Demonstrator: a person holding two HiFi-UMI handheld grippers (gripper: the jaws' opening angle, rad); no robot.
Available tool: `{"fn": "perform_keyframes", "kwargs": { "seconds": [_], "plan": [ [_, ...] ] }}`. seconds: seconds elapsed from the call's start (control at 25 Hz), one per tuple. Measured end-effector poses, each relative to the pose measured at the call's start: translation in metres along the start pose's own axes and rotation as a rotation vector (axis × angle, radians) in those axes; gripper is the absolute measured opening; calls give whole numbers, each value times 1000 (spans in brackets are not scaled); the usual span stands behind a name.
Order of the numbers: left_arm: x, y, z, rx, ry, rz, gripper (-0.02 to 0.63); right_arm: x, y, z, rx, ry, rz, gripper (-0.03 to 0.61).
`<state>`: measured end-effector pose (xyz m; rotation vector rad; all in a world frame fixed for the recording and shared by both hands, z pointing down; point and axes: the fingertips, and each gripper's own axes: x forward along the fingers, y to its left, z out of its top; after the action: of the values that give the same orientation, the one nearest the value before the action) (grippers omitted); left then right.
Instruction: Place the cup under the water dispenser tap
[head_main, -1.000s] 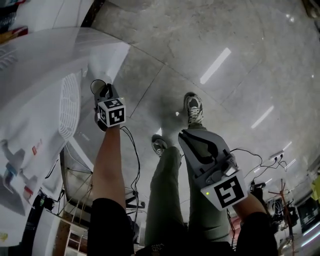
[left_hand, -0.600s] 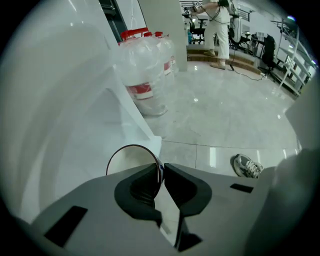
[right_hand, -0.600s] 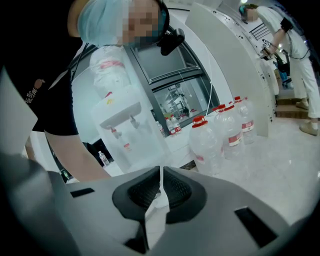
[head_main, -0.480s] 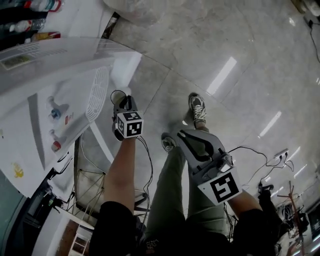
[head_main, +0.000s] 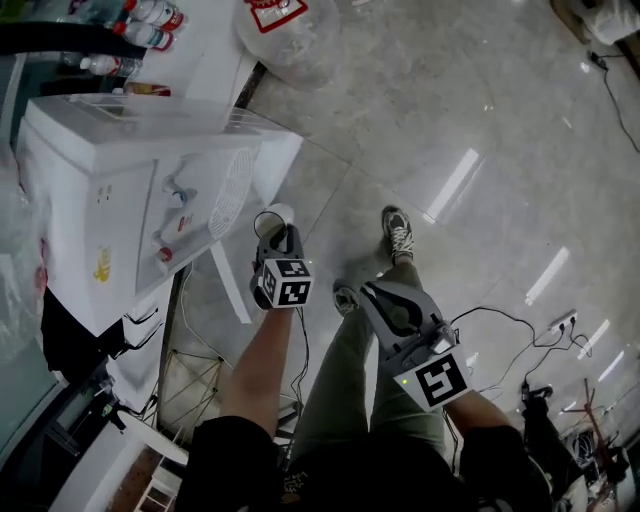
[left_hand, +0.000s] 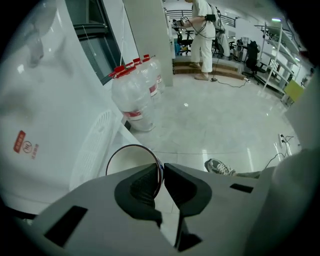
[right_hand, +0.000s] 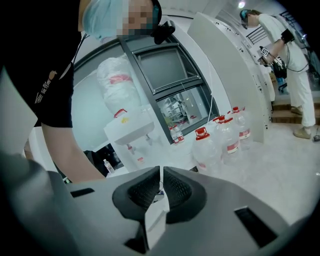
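Note:
A white paper cup (head_main: 268, 215) with a dark rim hangs in the air beside the white water dispenser (head_main: 110, 160). My left gripper (head_main: 279, 234) is shut on the cup's wall. In the left gripper view the cup (left_hand: 131, 159) sits just left of the pinching jaws of the left gripper (left_hand: 161, 176), next to the dispenser's ribbed drip tray (left_hand: 97, 145). The blue tap (head_main: 178, 194) and the red tap (head_main: 164, 254) stick out of the dispenser's front, left of the cup. My right gripper (head_main: 384, 294) hangs shut and holds nothing, above the person's leg; in its own view the right gripper (right_hand: 160, 186) faces the dispenser (right_hand: 131, 131).
Several large water bottles (left_hand: 135, 97) with red caps stand on the glossy floor beyond the dispenser. Cables (head_main: 520, 330) trail across the floor at the right. The person's shoes (head_main: 398, 233) are below. Another person (left_hand: 202, 35) stands far off. A clear bag (head_main: 290, 40) lies near the dispenser.
Both grippers have risen, the left one carrying the cup up along the dispenser's side. The dispenser's front with its two taps has come into view.

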<state>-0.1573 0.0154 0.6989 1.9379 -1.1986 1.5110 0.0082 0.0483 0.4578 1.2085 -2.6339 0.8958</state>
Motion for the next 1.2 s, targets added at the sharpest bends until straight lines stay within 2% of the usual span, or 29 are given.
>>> {"fn": "perform_keyframes", "kwargs": {
  "seconds": [0.24, 0.56, 0.8, 1.2],
  "plan": [
    [-53, -8, 29, -28, -9, -2, 54, -27, 1, 38, -17, -22, -18, 46],
    [-99, 28, 70, -34, -8, 47, 54, -39, -4, 107, -82, -35, -5, 46],
    [-98, 68, 88, 8, 10, 79, 54, -33, -10, 138, -94, -20, 5, 46],
    [-71, 106, 100, -2, 24, 113, 55, -8, -18, 145, -103, 37, 40, 46]
  ]
}}
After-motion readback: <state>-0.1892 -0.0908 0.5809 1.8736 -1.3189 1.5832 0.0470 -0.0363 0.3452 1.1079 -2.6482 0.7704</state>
